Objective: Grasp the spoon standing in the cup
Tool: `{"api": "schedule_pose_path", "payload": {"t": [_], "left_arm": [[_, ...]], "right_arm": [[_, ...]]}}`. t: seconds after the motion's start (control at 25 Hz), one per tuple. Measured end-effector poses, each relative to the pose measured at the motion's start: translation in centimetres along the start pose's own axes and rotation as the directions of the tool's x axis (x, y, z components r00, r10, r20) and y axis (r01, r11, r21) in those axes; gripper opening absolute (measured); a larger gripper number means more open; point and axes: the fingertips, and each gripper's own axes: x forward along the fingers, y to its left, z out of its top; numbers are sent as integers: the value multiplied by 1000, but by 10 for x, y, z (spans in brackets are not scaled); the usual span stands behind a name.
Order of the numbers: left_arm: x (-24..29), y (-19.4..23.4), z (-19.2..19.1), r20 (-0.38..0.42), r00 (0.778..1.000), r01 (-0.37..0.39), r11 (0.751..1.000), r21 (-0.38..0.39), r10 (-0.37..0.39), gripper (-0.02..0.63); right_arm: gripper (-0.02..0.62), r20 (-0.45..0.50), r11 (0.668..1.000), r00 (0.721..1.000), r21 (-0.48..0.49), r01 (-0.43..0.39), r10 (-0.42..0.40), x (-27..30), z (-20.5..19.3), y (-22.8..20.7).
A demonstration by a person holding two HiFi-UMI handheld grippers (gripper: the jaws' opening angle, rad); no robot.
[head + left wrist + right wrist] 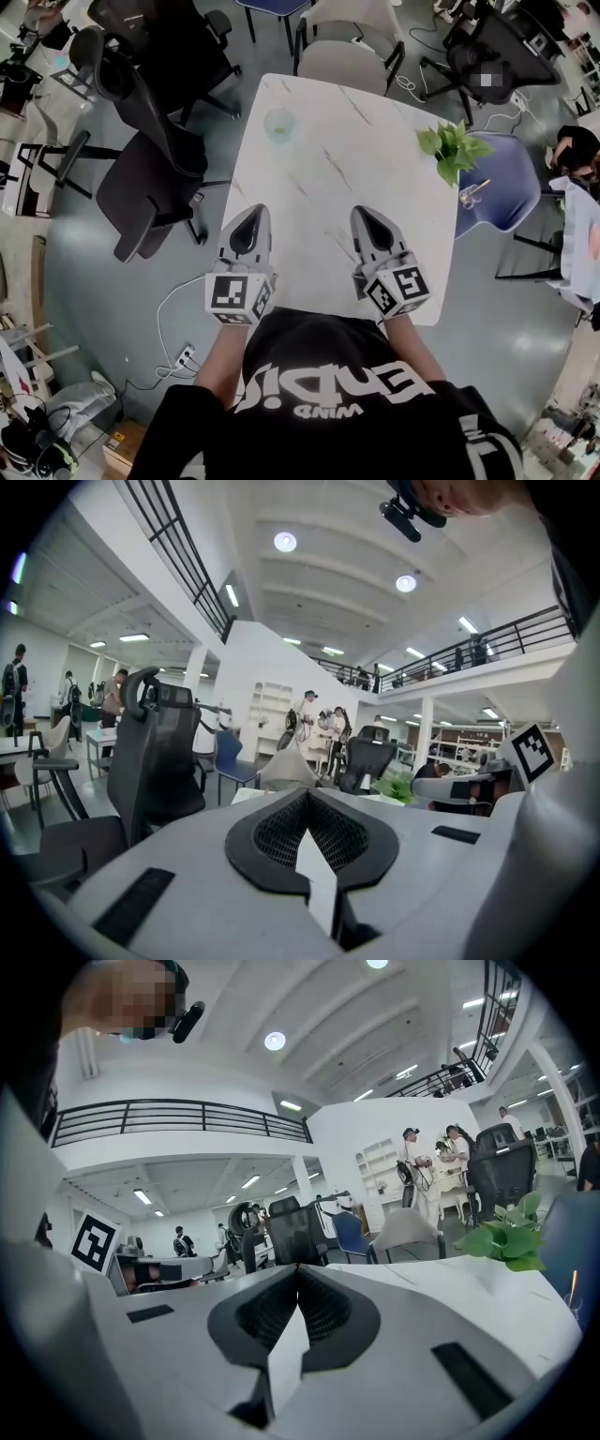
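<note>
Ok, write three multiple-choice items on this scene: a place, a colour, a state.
1. Where on the table does the plant stand? A near its right edge; B in its middle; C at its left edge.
2. What colour is the chair beside the plant? A red; B blue; C yellow.
3. How is the left gripper? A shut on a spoon; B wide open; C shut and empty.
Answers: 1 A, the head view shows its leaves at that edge; 2 B, its seat shows blue; 3 C, the left gripper view shows the jaws meeting with nothing between.
</note>
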Motion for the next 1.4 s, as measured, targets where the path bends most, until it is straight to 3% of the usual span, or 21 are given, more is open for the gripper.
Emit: {"api": "schedule_pose_path", "payload": {"t": [0.36, 0.6, 0.68, 1.04, 1.4], "left_arm": [[13, -6, -8, -23, 1000, 18, 1000, -18, -18, 15], [25, -7, -11, -40, 999, 15, 1000, -9, -16, 206], [27, -7, -13, -41, 999, 14, 1000, 5, -14, 222], [47, -5, -16, -47, 999, 17, 999, 49, -15, 217], [83, 17, -17, -58, 998, -27, 995, 99, 32, 189]], "right_arm": [[12, -3, 1000, 1000, 8, -5, 5, 4, -3, -8], [12, -15, 1000, 1000, 10, -8, 8, 2, -5, -9], [12, -19, 1000, 1000, 12, -10, 10, 0, -7, -8], [12, -30, 1000, 999, 7, -24, 24, 0, -9, -5], [12, -46, 999, 998, 7, -41, 41, 3, -14, 0]]}}
